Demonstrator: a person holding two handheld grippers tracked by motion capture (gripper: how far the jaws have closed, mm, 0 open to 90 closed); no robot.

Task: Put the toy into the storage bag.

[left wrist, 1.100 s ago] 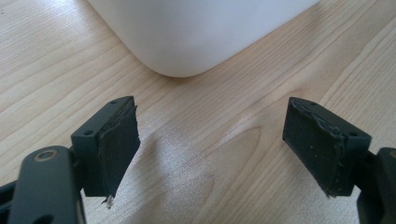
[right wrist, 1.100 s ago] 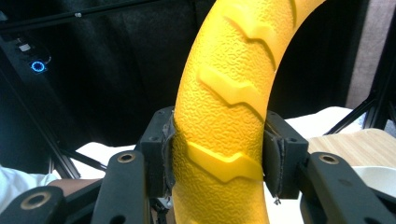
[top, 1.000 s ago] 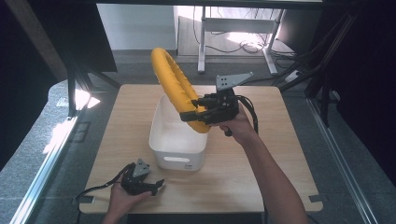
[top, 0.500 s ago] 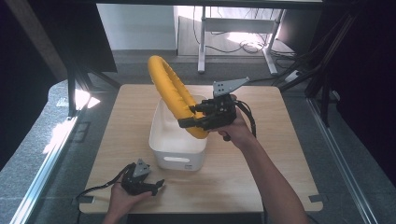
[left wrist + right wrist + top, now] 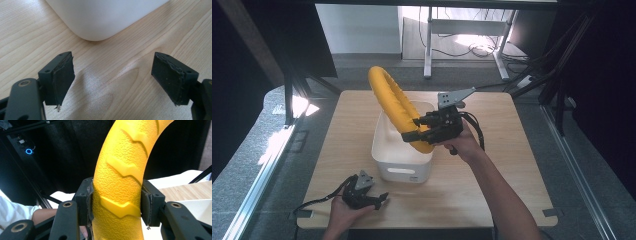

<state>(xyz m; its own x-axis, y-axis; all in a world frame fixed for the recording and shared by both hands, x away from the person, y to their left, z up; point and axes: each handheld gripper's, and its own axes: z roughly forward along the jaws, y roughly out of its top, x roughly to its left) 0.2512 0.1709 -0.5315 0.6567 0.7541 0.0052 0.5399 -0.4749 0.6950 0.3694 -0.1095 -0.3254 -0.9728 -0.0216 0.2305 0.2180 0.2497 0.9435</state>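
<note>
Right claw (image 5: 414, 131), clamped on a yellow ribbed ring (image 5: 393, 102) and holding it tilted above the white bin (image 5: 402, 170) at the tabletop (image 5: 512, 170) centre; both pads press the ring's sides in the right gripper view. Left claw (image 5: 382, 199), at 7 o'clock from the bin, rests on the tabletop with jaws spread and nothing between them.
</note>
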